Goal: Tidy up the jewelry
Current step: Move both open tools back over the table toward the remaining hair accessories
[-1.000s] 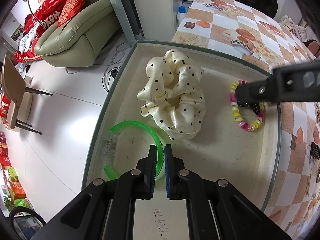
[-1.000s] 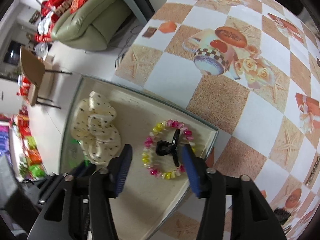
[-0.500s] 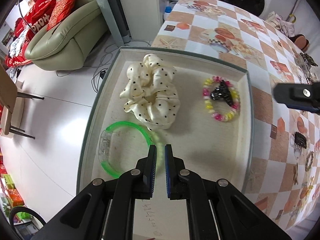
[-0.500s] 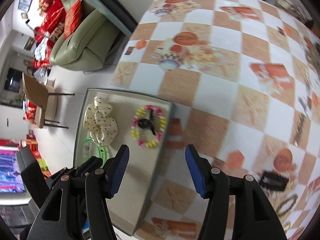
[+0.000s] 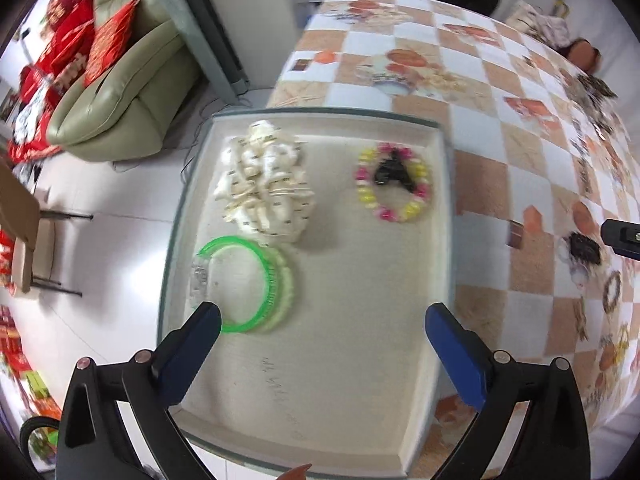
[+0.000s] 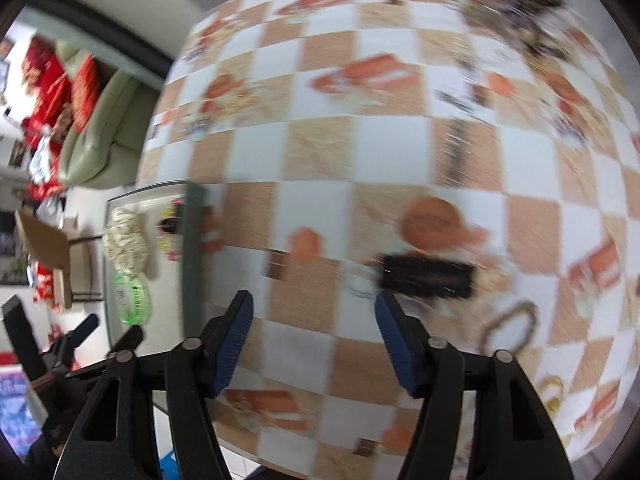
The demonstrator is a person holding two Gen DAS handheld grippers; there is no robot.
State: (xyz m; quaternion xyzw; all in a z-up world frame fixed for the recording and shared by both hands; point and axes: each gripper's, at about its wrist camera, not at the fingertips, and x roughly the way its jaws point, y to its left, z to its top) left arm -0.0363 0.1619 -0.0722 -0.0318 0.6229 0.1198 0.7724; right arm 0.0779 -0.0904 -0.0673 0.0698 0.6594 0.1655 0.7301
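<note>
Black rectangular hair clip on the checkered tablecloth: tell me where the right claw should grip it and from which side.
Grip the black rectangular hair clip across its short width, near the middle, coming straight down from above. It lies flat with its long axis running left-right just ahead of the open right claw, so the narrow dimension should fit between the fingers. Blur hides finer detail.

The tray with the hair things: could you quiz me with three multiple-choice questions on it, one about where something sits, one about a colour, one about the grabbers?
1. Where is the black clip?
A. Inside the beaded bracelet
B. On the scrunchie
C. Outside the tray

2. What colour is the headband?
A. Red
B. Green
C. Blue

3. How is the left gripper?
A. Shut on the headband
B. Shut, empty
C. Open, empty

Answers: 1 A, the ring of beads surrounds the clip. 2 B, it is bright green. 3 C, its fingers stand wide apart over the tray with nothing between them.
</note>
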